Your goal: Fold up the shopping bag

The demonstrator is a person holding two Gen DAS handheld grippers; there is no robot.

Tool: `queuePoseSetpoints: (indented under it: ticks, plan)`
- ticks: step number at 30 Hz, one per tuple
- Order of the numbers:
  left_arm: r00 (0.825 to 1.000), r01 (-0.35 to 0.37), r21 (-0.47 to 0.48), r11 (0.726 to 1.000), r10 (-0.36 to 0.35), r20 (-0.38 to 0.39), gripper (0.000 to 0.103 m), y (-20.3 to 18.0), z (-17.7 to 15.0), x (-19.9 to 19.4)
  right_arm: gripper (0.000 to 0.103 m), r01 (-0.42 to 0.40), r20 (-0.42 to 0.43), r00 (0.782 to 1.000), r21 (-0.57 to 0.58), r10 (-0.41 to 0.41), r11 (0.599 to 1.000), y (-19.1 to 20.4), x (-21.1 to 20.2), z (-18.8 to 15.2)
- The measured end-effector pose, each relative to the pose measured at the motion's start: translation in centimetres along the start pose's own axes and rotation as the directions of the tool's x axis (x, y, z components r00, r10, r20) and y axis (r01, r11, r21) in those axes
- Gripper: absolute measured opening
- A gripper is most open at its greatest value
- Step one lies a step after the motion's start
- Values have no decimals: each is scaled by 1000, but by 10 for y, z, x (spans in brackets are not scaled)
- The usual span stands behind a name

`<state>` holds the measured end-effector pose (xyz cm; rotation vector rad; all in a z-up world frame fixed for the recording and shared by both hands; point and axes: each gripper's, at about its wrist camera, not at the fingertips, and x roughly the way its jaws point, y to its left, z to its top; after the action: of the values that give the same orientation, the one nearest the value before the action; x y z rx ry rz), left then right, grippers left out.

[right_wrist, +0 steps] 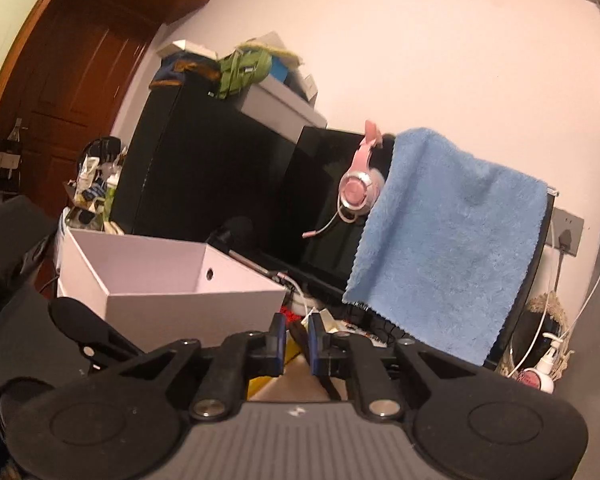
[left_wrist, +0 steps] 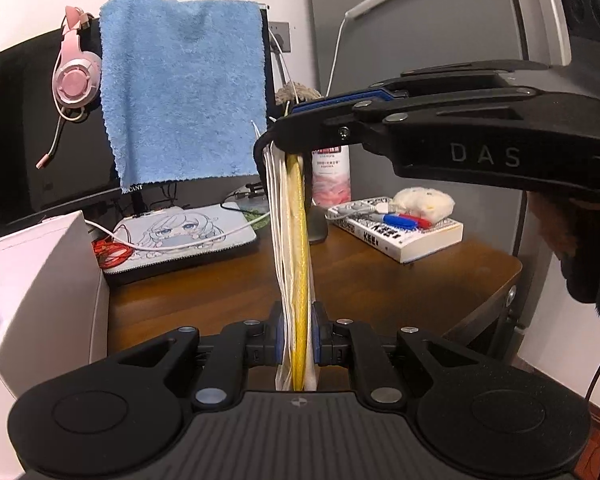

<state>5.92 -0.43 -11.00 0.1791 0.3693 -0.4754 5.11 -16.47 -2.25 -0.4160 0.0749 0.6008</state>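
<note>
The folded shopping bag (left_wrist: 296, 248) is seen edge-on as a thin upright stack of white and yellow layers above the desk. My left gripper (left_wrist: 298, 332) is shut on its lower end, blue pads pressing on both sides. My right gripper (left_wrist: 270, 146) comes in level from the right and is clamped on the bag's upper end. In the right wrist view, the right gripper (right_wrist: 296, 340) has its blue pads close together, with a dark strip between them and a yellow piece of the bag (right_wrist: 260, 384) just below. The bag hangs straight between the two grippers.
A wooden desk (left_wrist: 380, 280) lies below, its rounded corner at the right. An open white box (left_wrist: 40, 280) stands at the left. A book (left_wrist: 404, 232) with pens and a plush toy lies behind. A blue towel (left_wrist: 184, 100) and pink headset (left_wrist: 76, 76) hang on the monitor.
</note>
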Motion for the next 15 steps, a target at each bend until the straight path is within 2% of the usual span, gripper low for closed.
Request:
queuePoseSetpoints:
  ticks: [7, 11, 13, 15]
  plan:
    - [1000, -1, 10, 1000, 1, -14, 12, -2, -1, 4, 10, -82, -86, 993, -3, 82, 997, 4, 7, -11]
    - [1000, 12, -25, 1000, -12, -12, 12, 3, -2, 4, 10, -112, -110, 988, 5, 112, 994, 8, 8, -17]
    - [1000, 23, -52, 998, -24, -9, 12, 8, -3, 3, 11, -127, -94, 987, 57, 132, 990, 2, 6, -18]
    - [998, 60, -104, 993, -60, 3, 12, 15, -3, 0, 11, -150, -46, 986, 174, 160, 973, -13, 1, -19]
